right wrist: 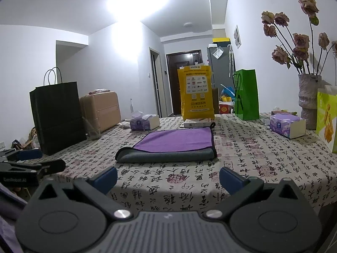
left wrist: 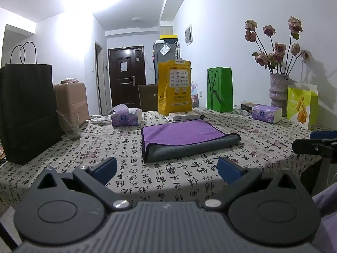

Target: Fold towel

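Note:
A purple towel (left wrist: 181, 133) with a grey underside lies folded on the table, its grey fold edge toward me; it also shows in the right wrist view (right wrist: 174, 140). My left gripper (left wrist: 167, 167) is open and empty, held above the near table edge, short of the towel. My right gripper (right wrist: 168, 177) is open and empty, also short of the towel. The right gripper shows at the right edge of the left wrist view (left wrist: 316, 145); the left gripper shows at the left edge of the right wrist view (right wrist: 31, 164).
The table carries a calligraphy-print cloth (left wrist: 252, 147). Around the towel stand a black paper bag (left wrist: 27, 109), a glass (left wrist: 70, 129), tissue packs (left wrist: 126, 117) (left wrist: 266, 112), a yellow bag (left wrist: 174, 88), a green bag (left wrist: 220, 88), a vase of roses (left wrist: 278, 92) and a lime bag (left wrist: 302, 105).

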`<action>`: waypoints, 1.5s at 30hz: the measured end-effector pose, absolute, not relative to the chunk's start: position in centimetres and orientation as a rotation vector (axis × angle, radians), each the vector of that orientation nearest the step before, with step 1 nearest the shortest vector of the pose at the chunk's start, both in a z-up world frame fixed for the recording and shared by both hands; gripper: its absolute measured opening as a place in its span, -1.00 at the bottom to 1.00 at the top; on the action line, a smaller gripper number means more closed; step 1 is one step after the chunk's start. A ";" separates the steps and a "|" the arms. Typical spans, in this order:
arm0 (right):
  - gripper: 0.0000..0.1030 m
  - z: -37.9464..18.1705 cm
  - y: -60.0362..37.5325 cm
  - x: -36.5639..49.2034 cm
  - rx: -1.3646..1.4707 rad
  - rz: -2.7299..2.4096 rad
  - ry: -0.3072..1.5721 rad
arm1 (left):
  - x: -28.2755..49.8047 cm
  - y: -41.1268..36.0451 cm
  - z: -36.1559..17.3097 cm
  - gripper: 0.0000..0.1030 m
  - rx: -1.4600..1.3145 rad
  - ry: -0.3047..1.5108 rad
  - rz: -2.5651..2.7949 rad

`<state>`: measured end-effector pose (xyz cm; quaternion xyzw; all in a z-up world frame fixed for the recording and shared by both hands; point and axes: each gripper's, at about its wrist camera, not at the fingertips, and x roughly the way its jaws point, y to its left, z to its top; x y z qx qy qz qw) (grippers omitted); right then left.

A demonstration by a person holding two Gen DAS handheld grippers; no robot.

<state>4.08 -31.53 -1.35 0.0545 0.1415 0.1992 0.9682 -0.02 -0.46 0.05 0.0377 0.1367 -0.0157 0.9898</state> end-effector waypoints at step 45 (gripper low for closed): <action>1.00 -1.6 -31.6 4.3 0.115 0.409 0.297 | -0.1 -0.7 -0.1 1.00 0.077 0.279 -0.036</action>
